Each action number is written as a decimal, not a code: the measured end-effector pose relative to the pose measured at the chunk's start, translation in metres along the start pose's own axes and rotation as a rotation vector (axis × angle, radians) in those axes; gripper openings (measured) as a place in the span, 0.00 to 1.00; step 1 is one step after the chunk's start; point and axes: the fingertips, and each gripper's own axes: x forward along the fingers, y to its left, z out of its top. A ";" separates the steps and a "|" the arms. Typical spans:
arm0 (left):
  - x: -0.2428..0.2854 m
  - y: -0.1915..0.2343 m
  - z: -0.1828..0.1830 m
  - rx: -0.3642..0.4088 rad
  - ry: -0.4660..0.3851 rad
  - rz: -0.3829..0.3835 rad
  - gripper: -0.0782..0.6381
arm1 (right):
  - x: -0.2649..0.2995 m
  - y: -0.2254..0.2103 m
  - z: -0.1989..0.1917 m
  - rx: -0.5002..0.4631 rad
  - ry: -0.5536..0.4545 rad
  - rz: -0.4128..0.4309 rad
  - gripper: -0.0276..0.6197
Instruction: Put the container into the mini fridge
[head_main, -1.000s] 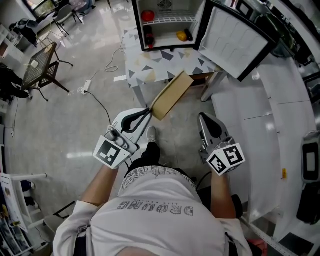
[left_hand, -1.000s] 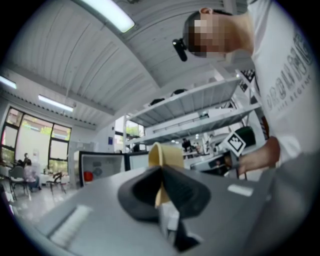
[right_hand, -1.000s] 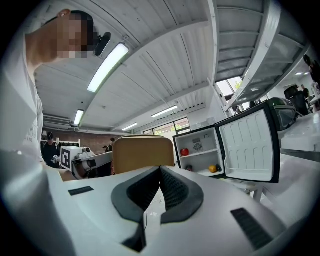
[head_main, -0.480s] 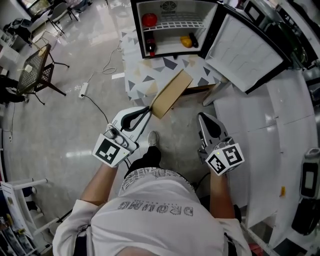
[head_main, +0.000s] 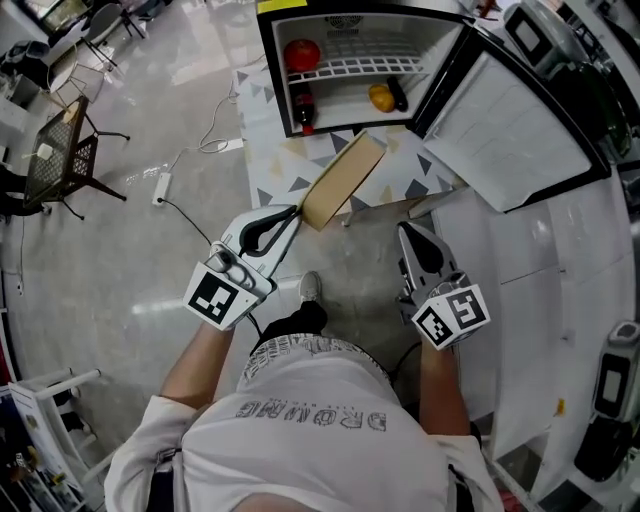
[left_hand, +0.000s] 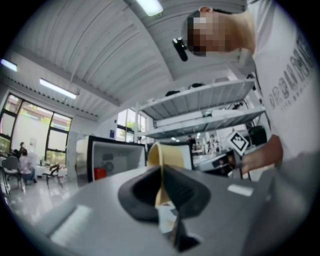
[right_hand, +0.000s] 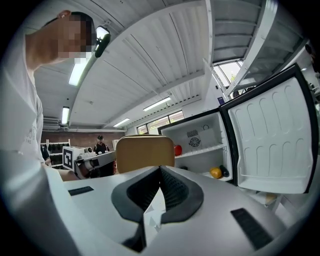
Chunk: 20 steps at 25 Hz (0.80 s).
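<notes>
1. Since a second ago the mini fridge (head_main: 268, 70) and its counter (head_main: 270, 165) have slid down the head view. The container (head_main: 343, 182) now hangs over the counter's near edge, where before it hung mostly over the floor (head_main: 150, 260) in front of it. Its far end has come close to the fridge's open front but is not inside.
2. Both claws sit in much the same spots in the head view as before, and more of the fridge's inside shows than it did.
3. Held aloft and tilted, the container is clamped by its near edge in the left claw (head_main: 297, 212). In the left gripper view its thin tan wall rises from between the closed jaws.
4. Nothing is in the right claw (head_main: 418, 238), whose pads meet at the tips in the right gripper view. It hangs over the floor off the counter's near right corner, apart from the container.
5. The fridge door (head_main: 510, 130) stands wide open to the right.
6. A red round fruit (head_main: 302, 54) lies at the left of the wire shelf (head_main: 350, 68). Below it stand a dark bottle (head_main: 303, 103) at the left and a yellow fruit (head_main: 381, 97) at the right.
7. A dark thing just beside the yellow fruit is too small to name.
8. The fridge's top is cut off by the upper edge of the head view, and the fridge covers the counter's far part.
9. Only flat tan faces of the container show, so what it holds cannot be told.
</notes>
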 end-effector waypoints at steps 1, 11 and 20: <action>0.004 0.009 -0.001 -0.001 0.000 -0.002 0.14 | 0.009 -0.003 0.002 0.002 0.002 -0.003 0.05; 0.039 0.088 -0.004 0.008 0.001 -0.034 0.14 | 0.084 -0.024 0.025 0.003 -0.006 -0.033 0.05; 0.071 0.130 -0.002 0.064 0.021 -0.032 0.14 | 0.117 -0.045 0.044 -0.003 -0.026 -0.050 0.05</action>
